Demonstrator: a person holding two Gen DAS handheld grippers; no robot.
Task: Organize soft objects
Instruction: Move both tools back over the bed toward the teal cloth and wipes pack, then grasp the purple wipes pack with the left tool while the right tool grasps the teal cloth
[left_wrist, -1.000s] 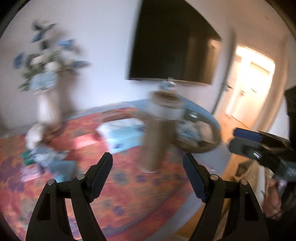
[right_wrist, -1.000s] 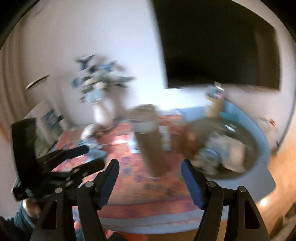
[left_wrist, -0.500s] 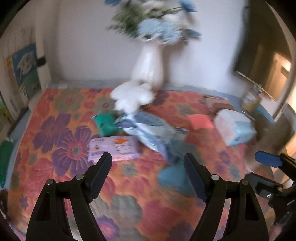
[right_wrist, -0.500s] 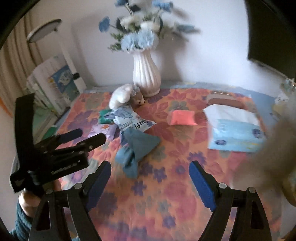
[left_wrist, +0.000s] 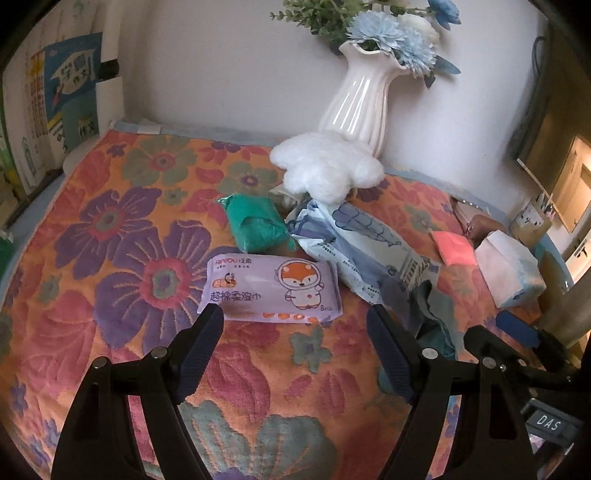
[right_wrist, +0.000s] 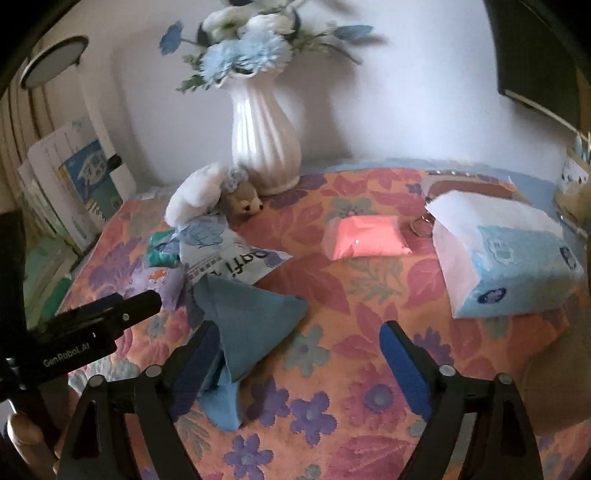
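My left gripper is open and empty, just short of a purple wet-wipes pack. Behind it lie a green packet, a blue-and-white soft pack and a white plush toy. My right gripper is open and empty, its left finger beside a crumpled blue cloth. Further off in the right wrist view lie a pink packet, a blue tissue pack, the plush toy and the blue-and-white pack.
A white vase with blue flowers stands at the back against the wall. Books lean at the left edge. A floral cloth covers the table. A brown case lies behind the tissue pack.
Both views have swung from the television and basket side down to the table's left part. Both grippers now hover low over the soft objects, jaws still open.
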